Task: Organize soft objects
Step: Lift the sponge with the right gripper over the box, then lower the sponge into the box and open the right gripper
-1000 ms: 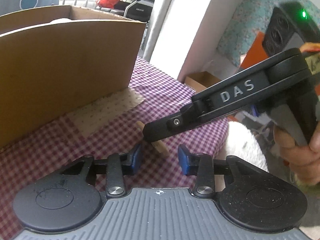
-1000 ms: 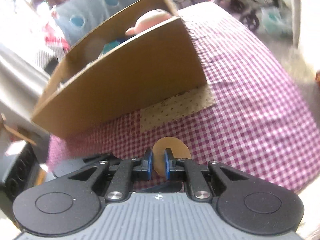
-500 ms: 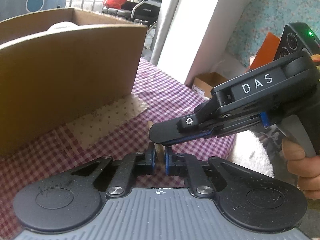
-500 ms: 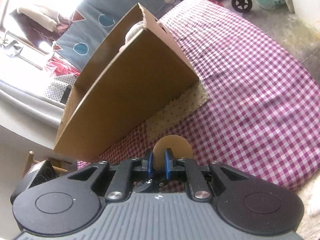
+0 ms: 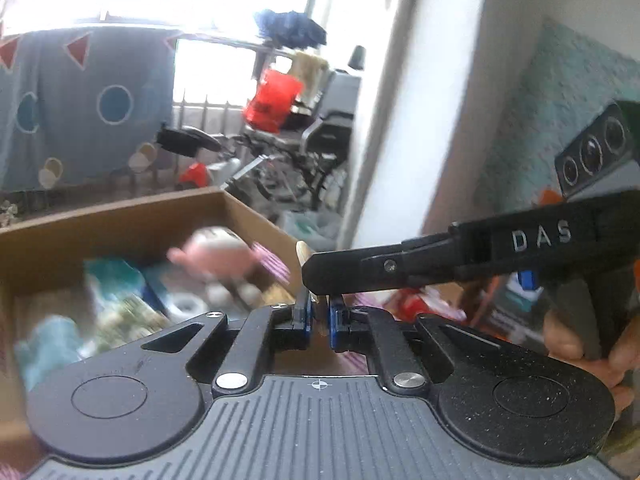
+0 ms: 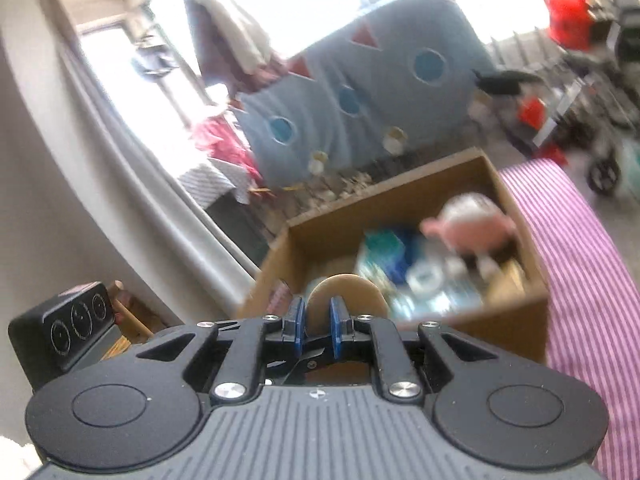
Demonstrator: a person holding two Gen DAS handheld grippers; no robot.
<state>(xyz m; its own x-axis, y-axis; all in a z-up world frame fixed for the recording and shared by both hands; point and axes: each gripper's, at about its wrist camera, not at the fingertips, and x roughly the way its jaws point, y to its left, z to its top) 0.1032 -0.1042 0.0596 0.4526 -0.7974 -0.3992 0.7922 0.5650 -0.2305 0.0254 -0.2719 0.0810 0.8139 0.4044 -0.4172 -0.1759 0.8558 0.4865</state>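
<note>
A: Left wrist view, left to right. Cardboard box [image 5: 120,216] open-topped at left, blurred contents, a pink plush [image 5: 216,256] near its right wall. Left claw [image 5: 319,316] at centre: blue pads pressed nearly together on the lower edge of the tan disc [image 5: 303,252], as far as the blur allows. Right claw enters from the right, its tip covering most of the disc.

B: Orientation?

A: Disc stands on edge, flat faces sideways, its visible edge running upward; it is raised above the box's right wall. Right wrist view: box [image 6: 320,224] at centre-right, checked surface [image 6: 580,264] to its right. Right claw [image 6: 318,322] is pinching the disc [image 6: 348,296], which rises in front of the box interior.

B: Versus half a second ago?

A: Both claws were low over the surface, facing the box's outer wall. Now both are lifted and look into the box. Grips unchanged.
</note>
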